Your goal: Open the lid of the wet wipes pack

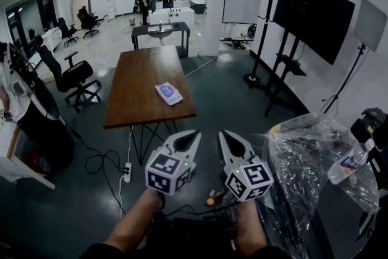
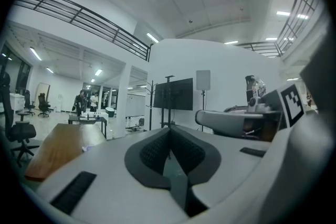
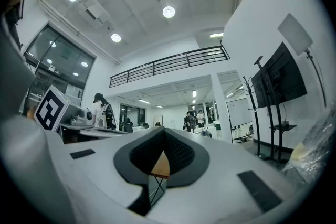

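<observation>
Hanging clenched empty, left claw (image 1: 193, 135) and right claw (image 1: 224, 135) face the distant wipes pack (image 1: 169, 93), lid indistinct.

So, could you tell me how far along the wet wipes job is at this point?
Nothing looks done yet. The wet wipes pack lies on the wooden table, well ahead of both grippers; its lid is too small to read. The left gripper and right gripper are shut and empty, away from it. Still left: reach the pack, steady it and lift the lid.

Left tongs (image 1: 191, 135) and right tongs (image 1: 227, 136) point level — both closed, empty.
</observation>
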